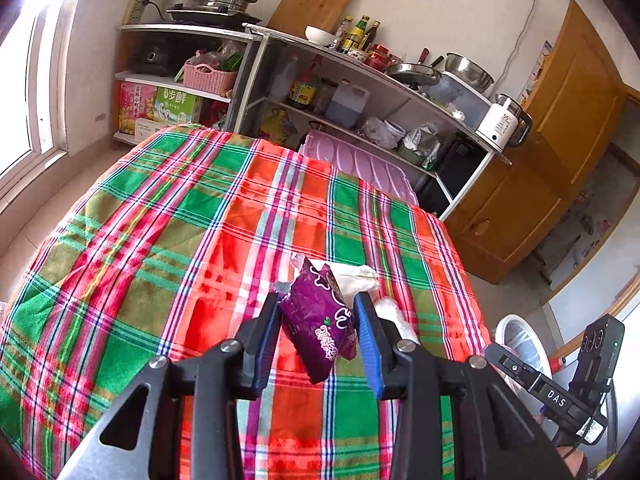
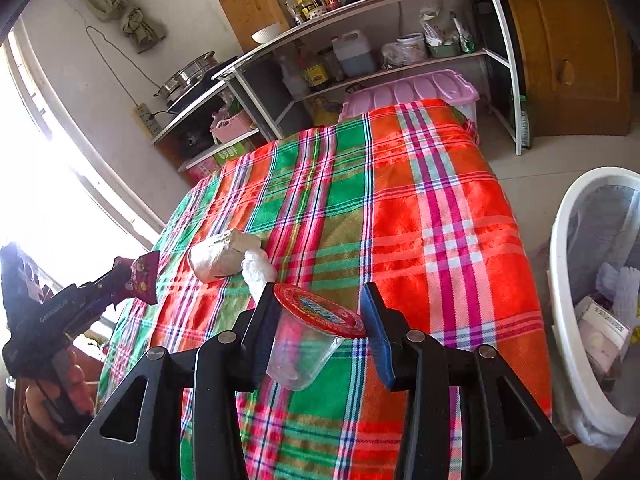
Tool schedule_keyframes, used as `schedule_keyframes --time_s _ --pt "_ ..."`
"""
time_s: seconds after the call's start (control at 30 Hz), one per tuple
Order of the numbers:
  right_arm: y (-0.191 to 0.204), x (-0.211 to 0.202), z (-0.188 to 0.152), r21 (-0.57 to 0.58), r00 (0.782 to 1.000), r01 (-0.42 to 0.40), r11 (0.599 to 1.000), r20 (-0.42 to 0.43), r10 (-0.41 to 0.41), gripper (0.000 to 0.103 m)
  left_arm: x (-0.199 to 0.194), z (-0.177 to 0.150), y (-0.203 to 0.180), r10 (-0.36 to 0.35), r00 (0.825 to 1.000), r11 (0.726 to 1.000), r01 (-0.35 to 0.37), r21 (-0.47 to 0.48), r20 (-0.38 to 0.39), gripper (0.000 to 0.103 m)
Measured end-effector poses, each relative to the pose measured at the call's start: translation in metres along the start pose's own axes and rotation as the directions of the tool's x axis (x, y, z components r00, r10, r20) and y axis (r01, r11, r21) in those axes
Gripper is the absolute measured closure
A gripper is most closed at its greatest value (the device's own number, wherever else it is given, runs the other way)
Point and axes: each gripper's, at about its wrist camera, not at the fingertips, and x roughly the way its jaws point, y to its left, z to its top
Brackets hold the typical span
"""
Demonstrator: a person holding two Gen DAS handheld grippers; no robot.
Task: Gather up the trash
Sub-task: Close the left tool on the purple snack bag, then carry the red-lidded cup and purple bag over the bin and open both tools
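Observation:
My left gripper (image 1: pixel 316 312) is shut on a purple snack wrapper (image 1: pixel 320 320) and holds it above the plaid tablecloth (image 1: pixel 160 220); it also shows at the left of the right wrist view (image 2: pixel 138 276). My right gripper (image 2: pixel 320 304) is shut on a clear plastic cup with a red foil lid (image 2: pixel 308 332), held above the cloth. A crumpled white paper bag (image 2: pixel 220 256) and a white tissue wad (image 2: pixel 258 268) lie on the table, just beyond the wrapper in the left wrist view (image 1: pixel 352 276).
A white trash basket (image 2: pixel 568 280) lined with a bag and holding trash stands on the floor right of the table; it also shows in the left wrist view (image 1: pixel 520 340). Kitchen shelves (image 1: pixel 360 92) and a pink bin lid (image 1: pixel 360 164) stand behind the table.

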Motion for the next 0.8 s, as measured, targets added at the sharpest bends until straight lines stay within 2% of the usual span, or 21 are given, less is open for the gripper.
schedule_keyframes --time_s 0.47,0.8 --pt "-0.032 -0.056 -0.008 0.033 0.997 0.032 0.999 0.075 -0.034 0.060 -0.018 -0.027 -0.073 -0.080 0.997 0.990 0.079 0.116 0.010 0.064" --pt "-0.071 -0.094 -0.009 0.070 0.988 0.085 0.994 0.122 -0.093 0.060 -0.011 -0.050 -0.147 -0.124 0.992 0.960 0.123 0.252 -0.010 0.064"
